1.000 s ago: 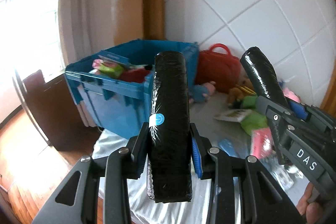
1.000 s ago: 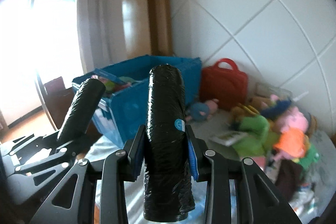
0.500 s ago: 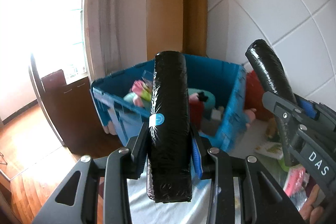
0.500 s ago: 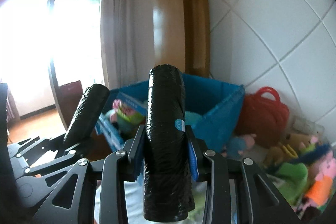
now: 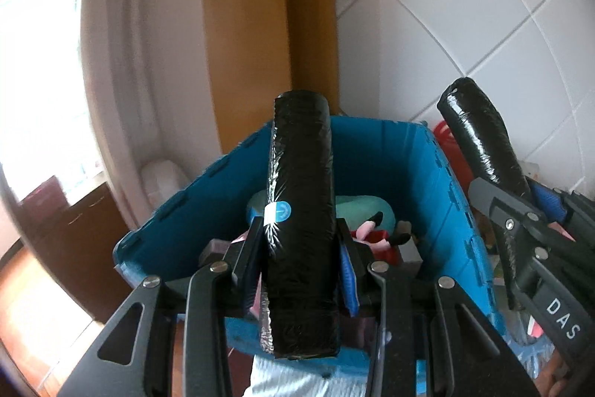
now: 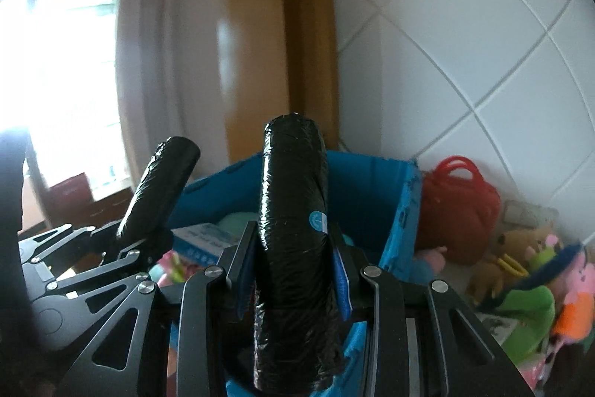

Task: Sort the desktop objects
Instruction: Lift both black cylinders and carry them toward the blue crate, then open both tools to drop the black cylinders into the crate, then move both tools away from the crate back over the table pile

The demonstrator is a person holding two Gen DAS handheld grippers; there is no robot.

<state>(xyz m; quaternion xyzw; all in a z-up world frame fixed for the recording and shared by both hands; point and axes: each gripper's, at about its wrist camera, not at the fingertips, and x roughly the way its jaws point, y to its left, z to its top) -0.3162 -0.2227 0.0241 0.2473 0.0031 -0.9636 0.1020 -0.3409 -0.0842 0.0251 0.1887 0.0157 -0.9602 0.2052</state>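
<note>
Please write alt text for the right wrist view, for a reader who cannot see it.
The shut right gripper points at a blue bin holding toys. The left gripper is beside it on the left; a red bag and plush toys lie right of the bin.

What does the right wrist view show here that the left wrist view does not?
Only the right wrist view shows the pile of plush toys on the surface right of the bin, the whole red bag, a blue-and-white box inside the bin, and the bright window.

Only the left wrist view shows a white rounded object left of the bin and the "DAS" lettering on the right gripper.

Both show the blue bin holding toys, the tiled wall, the wooden post, and the black-wrapped fingers pressed together with nothing between them.
</note>
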